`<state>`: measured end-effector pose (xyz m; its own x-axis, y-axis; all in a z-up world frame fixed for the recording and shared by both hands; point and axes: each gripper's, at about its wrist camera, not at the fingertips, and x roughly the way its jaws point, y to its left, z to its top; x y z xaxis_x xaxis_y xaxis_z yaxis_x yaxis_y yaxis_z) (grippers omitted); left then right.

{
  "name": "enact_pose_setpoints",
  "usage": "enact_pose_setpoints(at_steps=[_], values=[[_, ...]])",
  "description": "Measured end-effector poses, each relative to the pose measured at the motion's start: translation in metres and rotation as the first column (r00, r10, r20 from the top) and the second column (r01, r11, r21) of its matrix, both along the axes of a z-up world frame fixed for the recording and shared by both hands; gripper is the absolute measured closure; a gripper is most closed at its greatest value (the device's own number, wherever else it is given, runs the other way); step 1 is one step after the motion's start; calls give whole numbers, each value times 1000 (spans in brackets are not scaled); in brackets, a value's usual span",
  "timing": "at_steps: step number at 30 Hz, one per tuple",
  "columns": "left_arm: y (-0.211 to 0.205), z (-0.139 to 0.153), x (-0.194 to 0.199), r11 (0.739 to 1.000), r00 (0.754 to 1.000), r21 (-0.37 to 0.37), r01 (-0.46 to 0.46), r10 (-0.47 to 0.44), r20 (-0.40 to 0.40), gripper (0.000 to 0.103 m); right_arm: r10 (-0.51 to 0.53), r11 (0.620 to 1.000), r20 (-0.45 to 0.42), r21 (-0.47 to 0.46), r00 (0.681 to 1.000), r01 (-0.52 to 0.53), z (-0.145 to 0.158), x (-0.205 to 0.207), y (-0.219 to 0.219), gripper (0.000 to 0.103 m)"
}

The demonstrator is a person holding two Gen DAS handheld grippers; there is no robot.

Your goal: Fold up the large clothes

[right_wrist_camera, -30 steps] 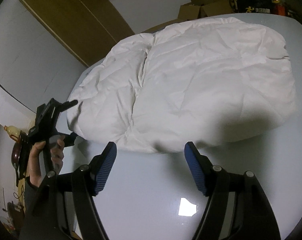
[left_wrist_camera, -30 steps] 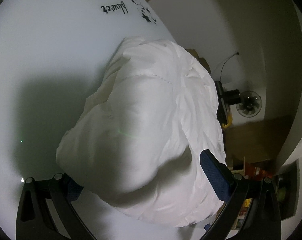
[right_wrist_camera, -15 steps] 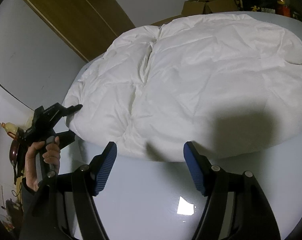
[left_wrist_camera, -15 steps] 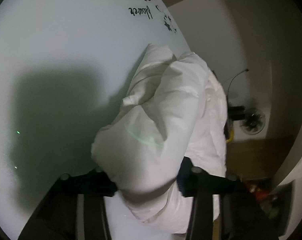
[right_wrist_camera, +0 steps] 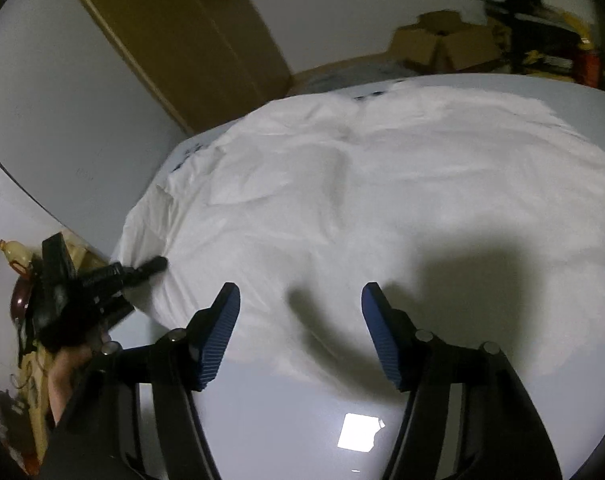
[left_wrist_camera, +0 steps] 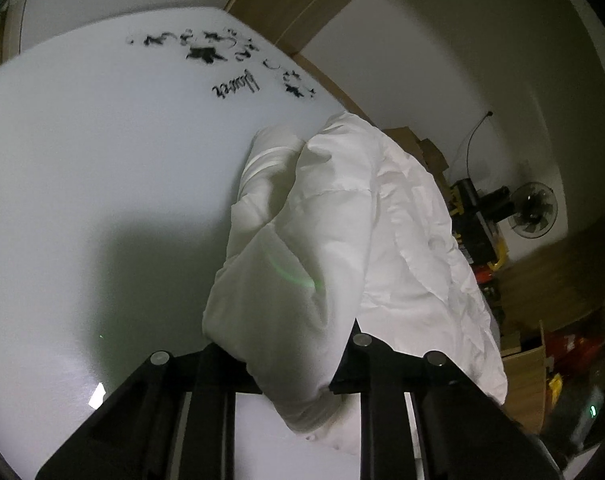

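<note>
A puffy white garment (right_wrist_camera: 382, 208) lies spread over a glossy white table (right_wrist_camera: 342, 420), covering most of its far half in the right wrist view, with its near edge just ahead of the right gripper (right_wrist_camera: 300, 312). That gripper hovers over the bare table near the garment's near edge, its blue-padded fingers (right_wrist_camera: 218, 340) spread wide apart with nothing between them, and its shadow falls across the cloth. At the left end of the garment, the left gripper (left_wrist_camera: 286, 364) has its black fingers closed on a thick fold of the white cloth, which bulges up between them and stands raised off the table in the left wrist view. The same gripper shows from the right wrist camera at the far left (right_wrist_camera: 102, 280), held by a hand (right_wrist_camera: 68, 368), its tip touching the garment's left corner. Black floral lettering (left_wrist_camera: 238, 84) is printed on the far part of the table. Beyond the table stand cardboard boxes (right_wrist_camera: 442, 44), a brown wooden cabinet (right_wrist_camera: 182, 32) and a small fan (left_wrist_camera: 532, 210).
</note>
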<state>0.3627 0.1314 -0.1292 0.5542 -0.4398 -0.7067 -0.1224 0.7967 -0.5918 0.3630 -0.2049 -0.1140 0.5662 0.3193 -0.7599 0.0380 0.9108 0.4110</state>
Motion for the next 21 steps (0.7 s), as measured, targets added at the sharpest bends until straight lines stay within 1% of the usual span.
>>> enact_pose_setpoints(at_steps=[1,2,3,5,8,10,12,14,15,17,19,21], values=[[-3,4,-1,1000,1000,18,-1,0,9,85,19,1000,-66,4,998,-18,-17,14,7,66],[-6,7,-4,1000,1000,30,2,-3,17,85,26,1000,-164,2,986,-26,-45,30,14,68],[-12,15,-6,998,999,64,4,-7,38,85,12,1000,-159,-12,987,-14,-55,35,14,68],[-26,33,-6,992,997,123,3,-12,70,85,18,999,-152,-45,988,-26,-52,35,17,69],[-37,50,-7,987,995,160,-2,-14,102,85,8,1000,-133,21,991,-5,-37,17,3,68],[-47,62,-10,982,992,189,-8,-16,125,85,-9,1000,-107,28,994,12,-30,4,-6,69],[-60,73,-15,976,988,217,-8,-26,152,84,16,1000,-147,26,989,-12,-45,2,-7,69],[-77,82,-19,972,985,236,6,-47,168,84,37,999,-161,3,986,-37,-58,7,-4,71],[-91,91,-24,962,978,274,11,-67,195,84,44,999,-156,-8,987,-46,-60,9,-4,72],[-113,108,-31,948,967,317,15,-94,236,84,50,999,-161,-5,986,-51,-58,9,-4,72],[-131,122,-39,934,954,358,13,-119,275,85,64,997,-141,53,988,-57,-53,-1,-15,72],[-148,135,-48,921,937,389,14,-148,316,85,49,988,-113,151,992,-32,-44,-17,-39,72]])
